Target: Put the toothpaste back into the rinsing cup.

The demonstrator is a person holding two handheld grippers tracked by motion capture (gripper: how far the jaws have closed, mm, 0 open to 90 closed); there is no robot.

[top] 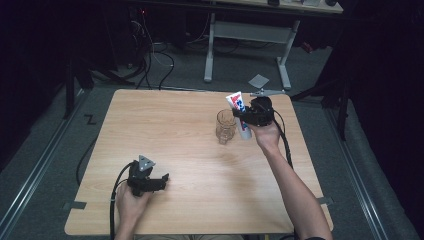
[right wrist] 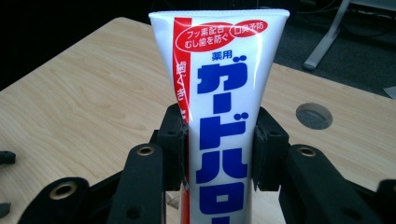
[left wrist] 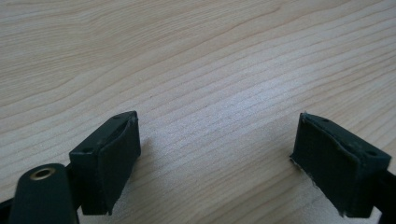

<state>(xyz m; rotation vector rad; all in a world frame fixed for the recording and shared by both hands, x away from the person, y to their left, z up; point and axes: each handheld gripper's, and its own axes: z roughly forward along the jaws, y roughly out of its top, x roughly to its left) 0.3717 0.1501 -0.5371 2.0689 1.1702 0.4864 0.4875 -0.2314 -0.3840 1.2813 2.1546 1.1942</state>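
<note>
- The right gripper [top: 248,116] has its jaws clamped on the flanks of a white toothpaste tube [right wrist: 224,116] — the tube stands upright, crimped end up, just beside a clear glass mug [top: 225,126] on the wooden table [top: 190,145].
- Risk, slip: the tube is smooth and tapers toward the crimp; if the pads [right wrist: 173,140] relax, it may slide down through them and drop onto the table.
- Risk, squeeze: the body is soft; excess pressure may deform it, or force paste out if the cap is loose. The cap end is below the jaws and cannot be checked.
- Risk, collision: the tube's lower end sits close to the mug rim — a sideways or low approach may knock the mug over.
- The left gripper [left wrist: 215,154] rests low over bare table near the front edge, jaws wide apart and holding nothing; it is well apart from the mug and cannot steady it.
</note>
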